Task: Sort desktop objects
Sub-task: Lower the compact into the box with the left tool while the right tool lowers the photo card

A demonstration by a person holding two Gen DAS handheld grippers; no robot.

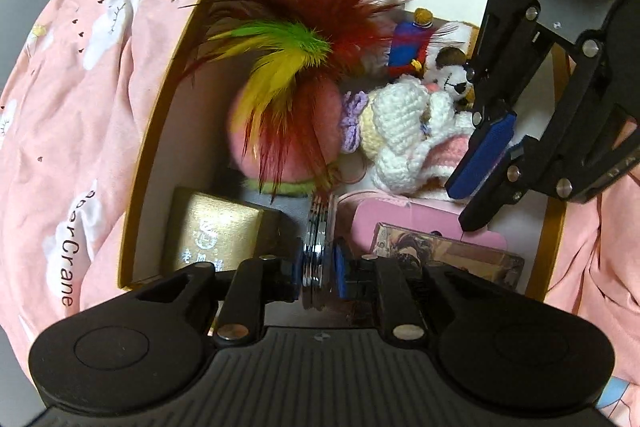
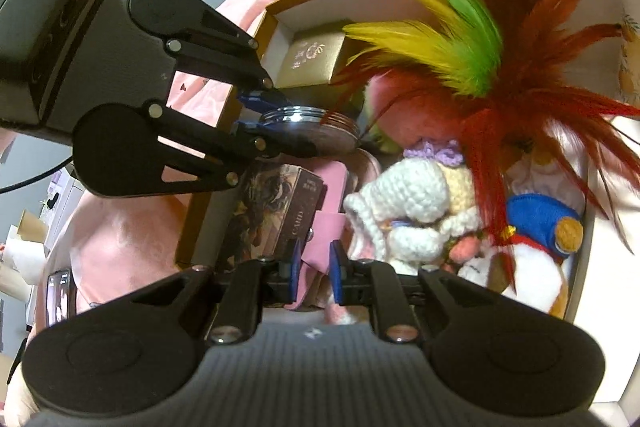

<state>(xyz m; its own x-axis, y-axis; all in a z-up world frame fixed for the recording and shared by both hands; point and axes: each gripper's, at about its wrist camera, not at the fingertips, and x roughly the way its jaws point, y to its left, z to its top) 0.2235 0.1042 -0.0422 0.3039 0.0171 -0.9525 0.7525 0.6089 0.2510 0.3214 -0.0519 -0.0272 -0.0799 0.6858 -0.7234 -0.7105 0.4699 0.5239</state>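
Between the blue pads of the left gripper (image 1: pixel 319 263) sits a stack of round silvery discs (image 1: pixel 316 243), held on edge with the fingers nearly closed on it; the bottom of the stack is hidden behind the gripper body. From the right wrist view the same discs (image 2: pixel 310 131) show their flat chrome face, with feathers rising from the far end. Those red, yellow and green feathers (image 1: pixel 296 67) fan out ahead of the left fingers and cover much of what lies beyond.

Left of the left fingers stands a gold box (image 1: pixel 218 231), its lower part cut off by the gripper. Right of them lies a dark printed card box (image 1: pixel 444 247), partly under a pink card (image 1: pixel 404 211).

In its own view the right gripper (image 2: pixel 314 267) has its pads drawn close, with a fold of pink cloth (image 2: pixel 320 239) between them; whether they actually press it I cannot tell, since the cloth's lower end is hidden. Just beyond its fingertips sits a white crocheted doll (image 2: pixel 412 203), and right of that a blue and white plush (image 2: pixel 540 223), half veiled by feathers.

All of this lies inside a gold-rimmed box (image 1: pixel 156 131) on pink bedding (image 1: pixel 72 87).
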